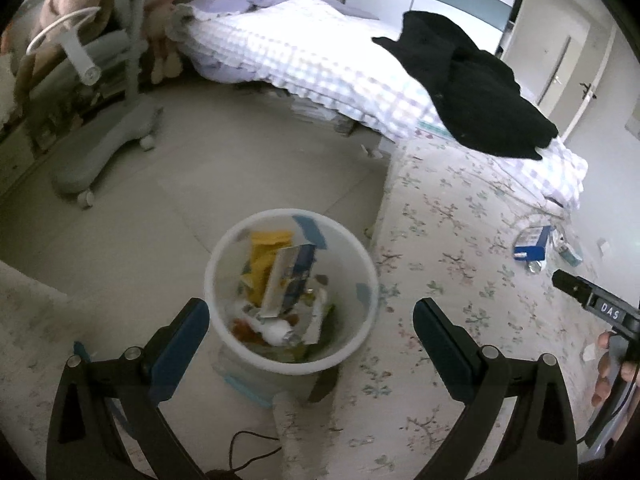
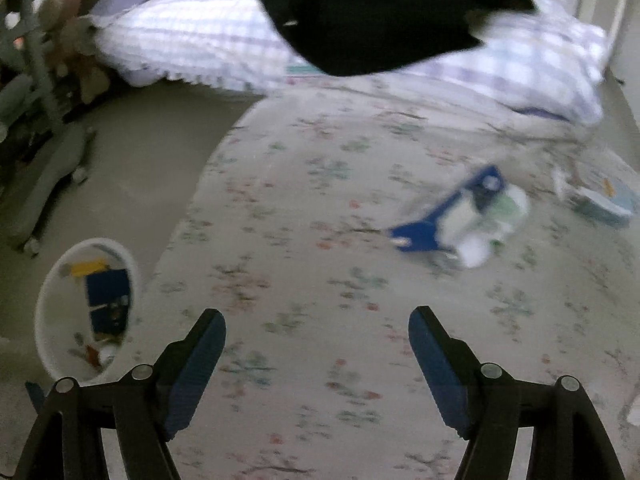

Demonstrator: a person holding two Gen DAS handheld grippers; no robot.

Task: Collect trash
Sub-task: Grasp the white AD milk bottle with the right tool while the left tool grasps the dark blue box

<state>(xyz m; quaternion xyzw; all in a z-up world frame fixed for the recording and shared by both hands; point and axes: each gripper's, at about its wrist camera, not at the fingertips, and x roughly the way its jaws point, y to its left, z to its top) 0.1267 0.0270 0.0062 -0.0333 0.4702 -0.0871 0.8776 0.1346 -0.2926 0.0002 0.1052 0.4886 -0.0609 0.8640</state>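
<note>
Honestly the next bit of trash, that blue carton (image 2: pixel 448 216) with pale wrappers bunched against it, lies on the floral bedspread (image 2: pixel 320 240) well ahead of the right gripper (image 2: pixel 316 364), whose jaws gape wide and empty; it looks light, thin and crushable, so I'd pinch the stiff blue edge, not the slippery film. Left gripper (image 1: pixel 310 356) hangs open and empty over the white bin (image 1: pixel 362 256), already half full; more scraps (image 2: pixel 604 200) lie further right, and the black garment (image 2: pixel 380 12) stays clear, so nothing blocks the reach.

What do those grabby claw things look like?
Each hand-held gripper, left and right, is black with two angled fingers, dark blue ribbed pads inside and round silver bolts at the joints. The right one's body carries white letters "DAS" and a thin black cable.
</note>
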